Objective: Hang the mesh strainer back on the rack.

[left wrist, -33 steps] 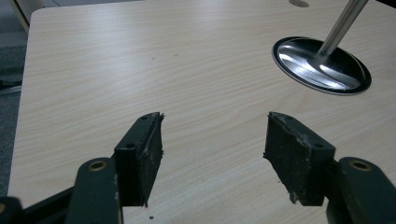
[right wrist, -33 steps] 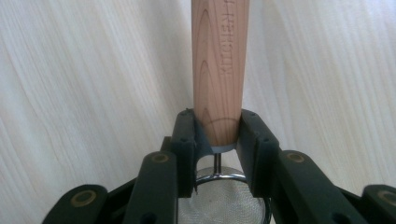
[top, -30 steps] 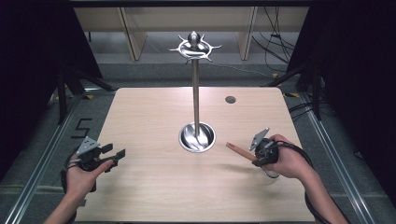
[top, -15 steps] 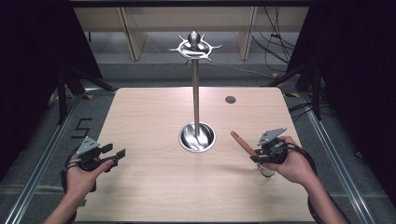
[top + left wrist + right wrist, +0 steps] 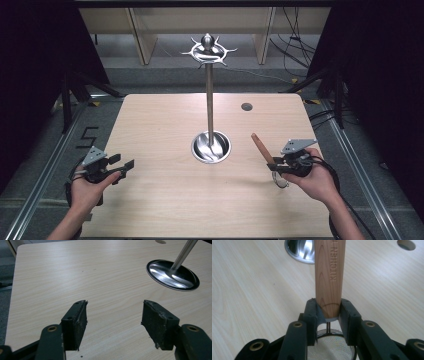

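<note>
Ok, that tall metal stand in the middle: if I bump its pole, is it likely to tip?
Possibly. The stand is tall and thin, with its hook crown at the very top, so a knock high on the pole would probably rock it. Its round base looks wide and solid, which should resist light nudges. The polished metal may slide on the smooth table.

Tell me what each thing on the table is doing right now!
Left gripper: open, nothing between its fingers, low over the table.
Right gripper: shut on the strainer's wooden handle.
Strainer: held, mesh bowl toward the hand.
Metal stand: upright, hooks bare.
</note>
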Tool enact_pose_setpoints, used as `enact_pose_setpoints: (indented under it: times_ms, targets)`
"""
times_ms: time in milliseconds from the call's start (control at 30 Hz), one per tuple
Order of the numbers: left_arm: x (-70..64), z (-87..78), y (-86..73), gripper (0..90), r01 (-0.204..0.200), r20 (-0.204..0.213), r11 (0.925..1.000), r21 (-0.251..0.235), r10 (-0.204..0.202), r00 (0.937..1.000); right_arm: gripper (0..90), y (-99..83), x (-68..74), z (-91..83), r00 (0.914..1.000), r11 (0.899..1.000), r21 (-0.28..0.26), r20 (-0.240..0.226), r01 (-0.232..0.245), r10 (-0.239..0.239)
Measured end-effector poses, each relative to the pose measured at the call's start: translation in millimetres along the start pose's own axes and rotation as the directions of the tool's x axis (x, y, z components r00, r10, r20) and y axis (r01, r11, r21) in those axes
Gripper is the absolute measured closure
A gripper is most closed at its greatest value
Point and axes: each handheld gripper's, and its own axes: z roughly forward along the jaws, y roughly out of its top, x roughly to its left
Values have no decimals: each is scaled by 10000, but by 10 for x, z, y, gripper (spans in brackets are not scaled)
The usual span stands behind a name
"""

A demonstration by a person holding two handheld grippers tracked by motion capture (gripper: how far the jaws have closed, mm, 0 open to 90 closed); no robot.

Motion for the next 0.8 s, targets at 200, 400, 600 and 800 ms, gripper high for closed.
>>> enact_pose_setpoints:
  times_ms: [200, 400, 600, 800]
  targets:
    - [4, -5, 3, 358, -52, -15, 10000, -20, 52, 10000, 703, 39, -14, -42, 9997, 9989, -413, 164, 206, -199]
    - [4, -4, 2, 358, -55, -8, 10000, 7, 55, 10000, 703, 61, 22, -57, 9997, 9977, -666, 213, -129, 143]
    - [5, -3, 1, 358, -58, -2, 10000, 6, 58, 10000, 703, 77, 35, -73, 9988, 9951, -921, 287, -369, 397]
    - [5, -5, 2, 357, -54, -6, 10000, -4, 54, 10000, 703, 111, 19, -112, 9979, 9908, -1314, 510, -332, 402]
